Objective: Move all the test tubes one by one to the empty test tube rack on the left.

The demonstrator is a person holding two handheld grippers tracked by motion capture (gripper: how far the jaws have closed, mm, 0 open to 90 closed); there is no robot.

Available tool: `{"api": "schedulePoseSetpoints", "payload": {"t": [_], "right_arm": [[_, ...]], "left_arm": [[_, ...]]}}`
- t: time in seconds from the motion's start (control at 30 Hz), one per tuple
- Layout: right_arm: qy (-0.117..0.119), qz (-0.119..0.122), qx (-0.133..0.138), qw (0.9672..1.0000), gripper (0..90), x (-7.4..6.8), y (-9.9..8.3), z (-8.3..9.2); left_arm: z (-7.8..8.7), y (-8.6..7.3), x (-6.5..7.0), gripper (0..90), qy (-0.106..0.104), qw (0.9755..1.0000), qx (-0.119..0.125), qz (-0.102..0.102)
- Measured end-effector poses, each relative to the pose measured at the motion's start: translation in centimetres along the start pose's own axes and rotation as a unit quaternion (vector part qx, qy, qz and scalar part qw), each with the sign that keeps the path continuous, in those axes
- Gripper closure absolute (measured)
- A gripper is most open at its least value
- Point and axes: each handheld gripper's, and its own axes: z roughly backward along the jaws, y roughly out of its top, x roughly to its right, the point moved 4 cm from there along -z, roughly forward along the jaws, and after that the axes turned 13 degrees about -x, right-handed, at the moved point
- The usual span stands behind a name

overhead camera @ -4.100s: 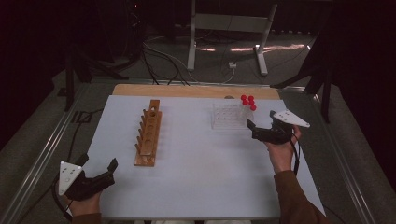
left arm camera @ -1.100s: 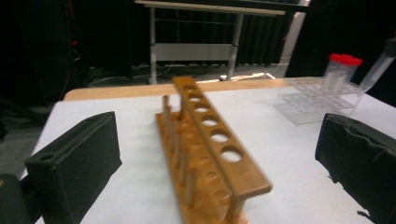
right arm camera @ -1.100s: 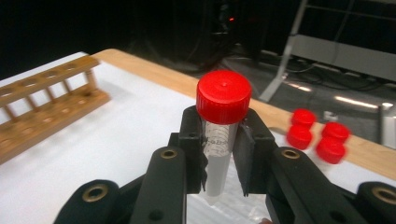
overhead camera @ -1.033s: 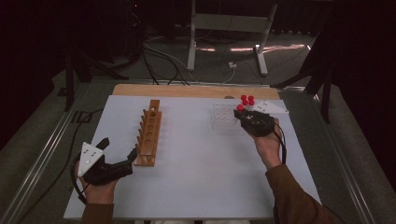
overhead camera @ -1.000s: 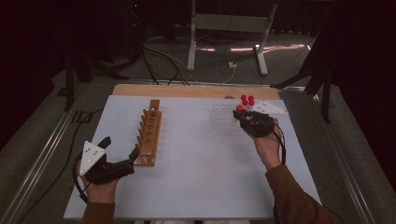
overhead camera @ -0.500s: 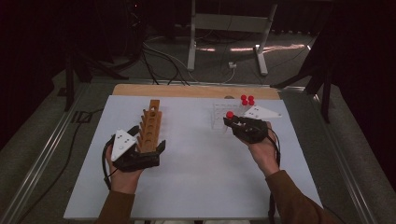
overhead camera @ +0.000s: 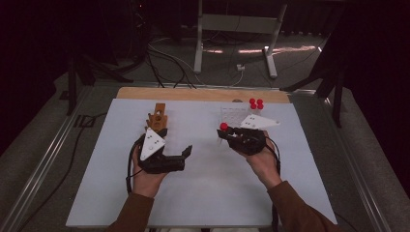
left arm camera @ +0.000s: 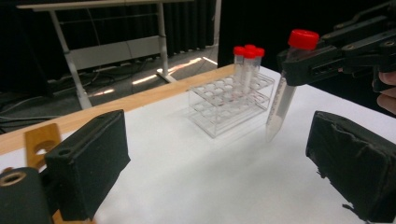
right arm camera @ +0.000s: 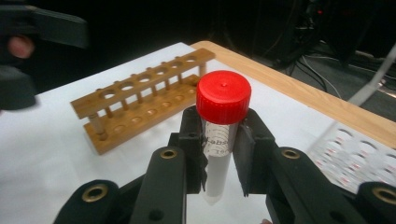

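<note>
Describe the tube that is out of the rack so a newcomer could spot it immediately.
Start at the white table, then find the clear plastic rack near its far edge. Just in front of it, the right hand-held gripper clamps a red-capped tube upright. Unlike the three red-capped tubes standing in the rack, it hangs above the table.

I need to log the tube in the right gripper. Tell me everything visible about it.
The tube is a clear plastic vial with a red screw cap, printed graduations and a tapered tip. It stands upright, lifted clear of the white table, clamped just under the cap between the right gripper pads. Nothing else touches it.
</note>
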Motion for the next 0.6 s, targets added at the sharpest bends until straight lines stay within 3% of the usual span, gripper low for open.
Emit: {"api": "schedulePoseSetpoints", "payload": {"t": [0.37, 0.6], "right_arm": [[0.02, 0.027, -0.012, 0.9994, 74.4, -2.4, 0.6, -0.9], [0.031, 0.041, -0.023, 0.9984, 74.5, -3.6, 0.3, -1.8]], "left_arm": [[-1.3, 0.4, 1.6, 16.7, -0.014, 0.9998, -0.009, -0.013], [-1.2, 2.1, 2.5, 37.3, -0.043, 0.9989, 0.001, -0.019]]}}
